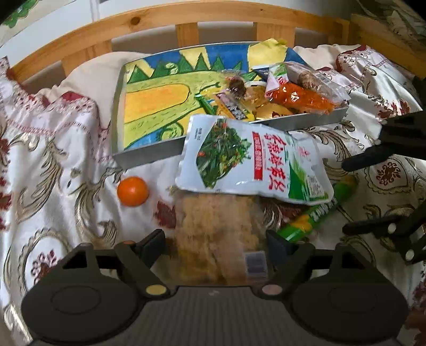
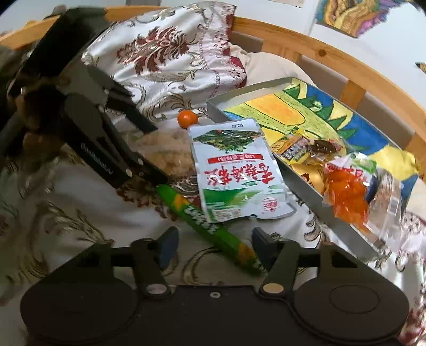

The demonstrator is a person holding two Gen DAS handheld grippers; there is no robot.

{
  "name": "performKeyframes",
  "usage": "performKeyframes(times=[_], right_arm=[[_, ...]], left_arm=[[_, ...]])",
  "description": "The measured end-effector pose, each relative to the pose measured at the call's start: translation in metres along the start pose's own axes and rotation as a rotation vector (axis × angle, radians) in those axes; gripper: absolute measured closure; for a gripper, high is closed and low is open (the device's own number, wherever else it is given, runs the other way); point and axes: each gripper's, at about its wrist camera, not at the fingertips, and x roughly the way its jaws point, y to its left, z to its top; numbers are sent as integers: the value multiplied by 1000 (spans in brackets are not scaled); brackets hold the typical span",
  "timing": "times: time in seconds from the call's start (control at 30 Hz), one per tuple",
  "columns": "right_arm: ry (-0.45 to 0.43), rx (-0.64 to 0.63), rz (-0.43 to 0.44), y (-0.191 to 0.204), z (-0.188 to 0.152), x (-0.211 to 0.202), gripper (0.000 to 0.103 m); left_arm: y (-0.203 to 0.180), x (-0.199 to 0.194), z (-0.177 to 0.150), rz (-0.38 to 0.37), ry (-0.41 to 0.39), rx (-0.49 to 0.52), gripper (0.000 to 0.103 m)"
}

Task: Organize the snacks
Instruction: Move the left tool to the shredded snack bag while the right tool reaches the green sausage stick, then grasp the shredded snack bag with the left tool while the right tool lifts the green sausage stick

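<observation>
A grey box point(image 1: 149, 155) point(image 2: 306, 186) with a painted bottom holds several snacks at one end, among them an orange packet point(image 1: 300, 99) point(image 2: 346, 197). A white and green pouch point(image 1: 250, 159) point(image 2: 237, 170) leans on the box's front wall. Under it lies a clear bag of beige snack point(image 1: 213, 234) point(image 2: 165, 149). My left gripper point(image 1: 214, 244) point(image 2: 157, 151) is open, its fingers either side of that bag. A green stick packet point(image 1: 316, 210) point(image 2: 210, 223) lies beside it. My right gripper point(image 2: 214, 243) point(image 1: 346, 197) is open over the stick packet's end.
A small orange fruit point(image 1: 132, 191) point(image 2: 187, 119) lies on the patterned bedspread point(image 1: 53, 173) left of the bag. A wooden headboard point(image 1: 159, 21) runs behind the box, with pillows point(image 2: 170, 53) against it.
</observation>
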Motion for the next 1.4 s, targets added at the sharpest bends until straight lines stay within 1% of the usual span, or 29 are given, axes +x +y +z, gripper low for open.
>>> performKeyframes(times=[0.1,0.17,0.2,0.23,0.27,0.3,0.33,0.37,0.43,0.53,0.63,0.7,0.83,0.93,1.07,1.17,1.4], right_arm=[[16,-61,13,-3,-3,16,33],[22,-52,27,-9,-4,27,34],[25,-28,38,-13,-5,31,40],[23,2,54,-16,-5,33,50],[22,23,65,-17,-5,34,52],[20,21,58,-15,-5,33,54],[19,6,48,-12,-5,31,60],[22,3,42,-8,-4,30,63],[40,18,26,-2,-4,26,66],[62,34,15,10,-4,16,74],[70,70,20,15,-3,7,75],[74,66,-5,22,-2,7,77],[55,-22,-83,43,0,2,82],[35,-66,-126,53,0,-3,84],[37,-110,-154,65,-4,-5,85],[15,-127,-182,70,-4,-11,85],[-83,-132,-283,72,2,-32,85]], left_arm=[[2,9,2,-14,-9,11,16],[5,15,4,-23,-4,-14,16],[6,16,4,-26,-2,-29,16],[7,16,4,-27,0,-40,18],[7,16,5,-25,3,-40,26],[5,16,5,-19,10,-32,31],[5,14,5,-8,15,-26,35],[5,13,5,-2,20,-26,37],[7,8,5,-5,38,-57,39],[13,-2,2,-12,80,-109,39],[14,-13,-7,-4,100,-113,39],[13,-20,-13,8,106,-118,39],[11,-35,-23,27,108,-159,39],[6,-43,-27,37,106,-179,39],[-4,-50,-29,53,105,-206,39],[-13,-57,-28,63,85,-207,39],[-25,-73,-13,88,12,-226,39]])
